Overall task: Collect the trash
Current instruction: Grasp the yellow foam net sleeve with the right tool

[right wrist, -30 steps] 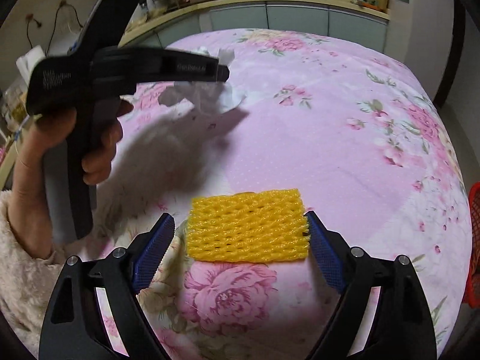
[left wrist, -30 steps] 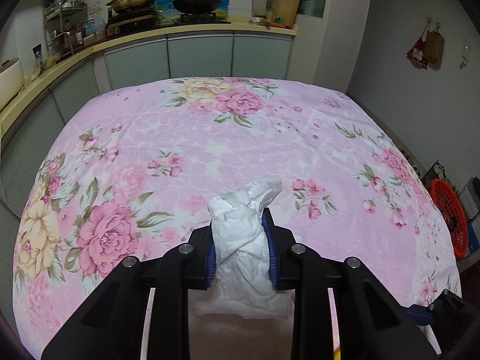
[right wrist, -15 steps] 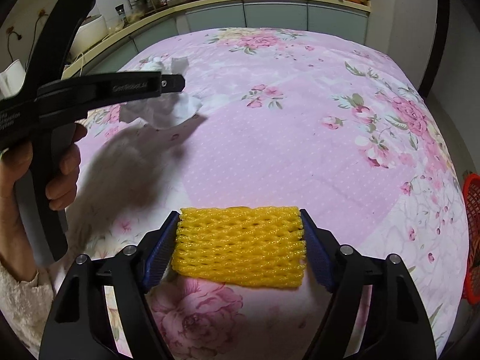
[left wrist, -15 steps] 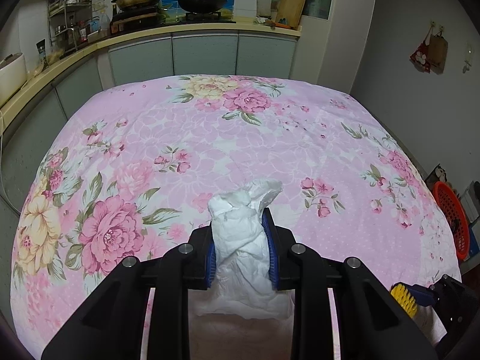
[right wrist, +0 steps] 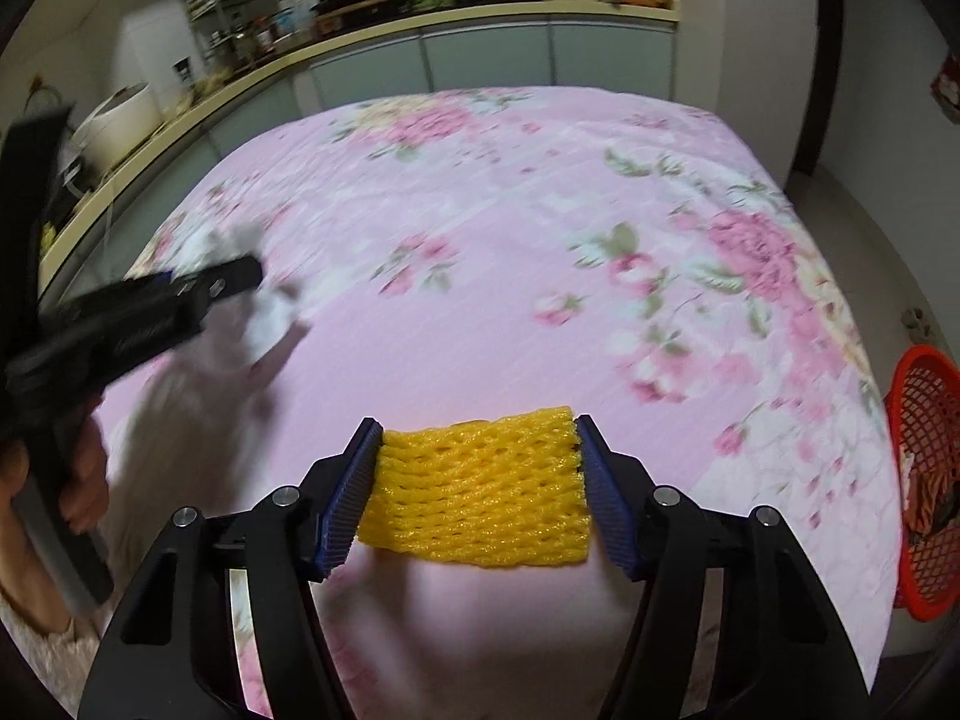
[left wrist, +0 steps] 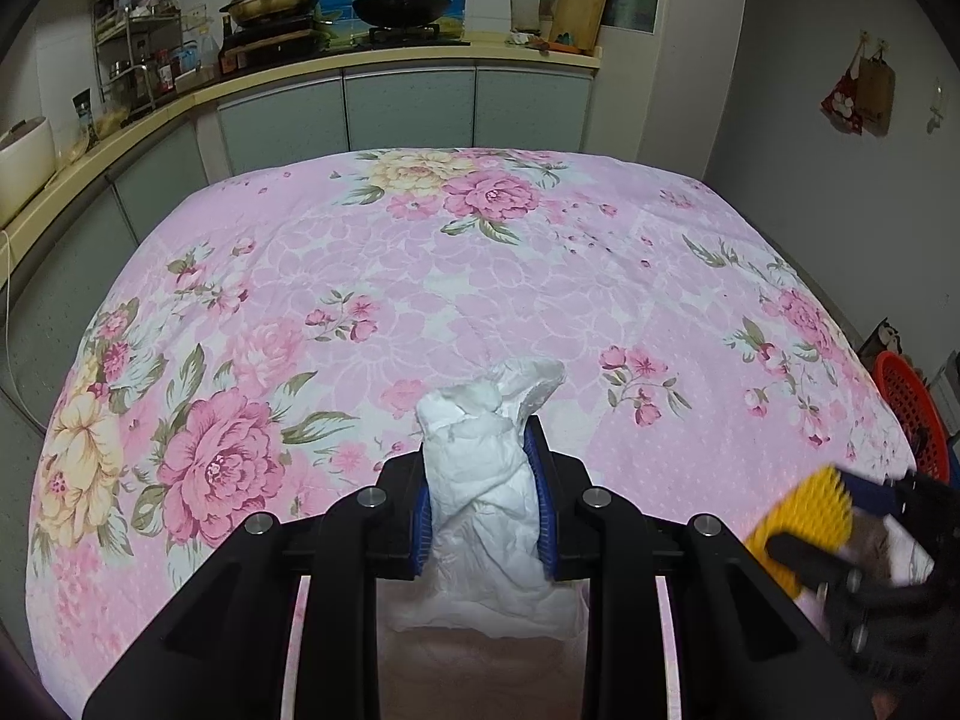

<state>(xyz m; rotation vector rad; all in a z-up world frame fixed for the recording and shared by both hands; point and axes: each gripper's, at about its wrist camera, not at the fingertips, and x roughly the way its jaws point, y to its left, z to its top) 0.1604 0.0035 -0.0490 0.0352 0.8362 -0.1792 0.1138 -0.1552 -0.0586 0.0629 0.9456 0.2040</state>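
Open: pink floral cloth [left wrist: 480, 276] lay bare ahead of both grippers | Left: counter with cabinets [left wrist: 408, 114] closed off far and left edges | Right: red basket [right wrist: 924, 480] stood beside the table edge, apparently on the floor | Near: left gripper [right wrist: 240, 276] crossed the right wrist view's left side, blurred

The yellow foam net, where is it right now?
In the right wrist view the yellow foam net sits low and central between the closing pads of the right hand-held gripper, over the pink floral cloth, with the red basket off to its right.
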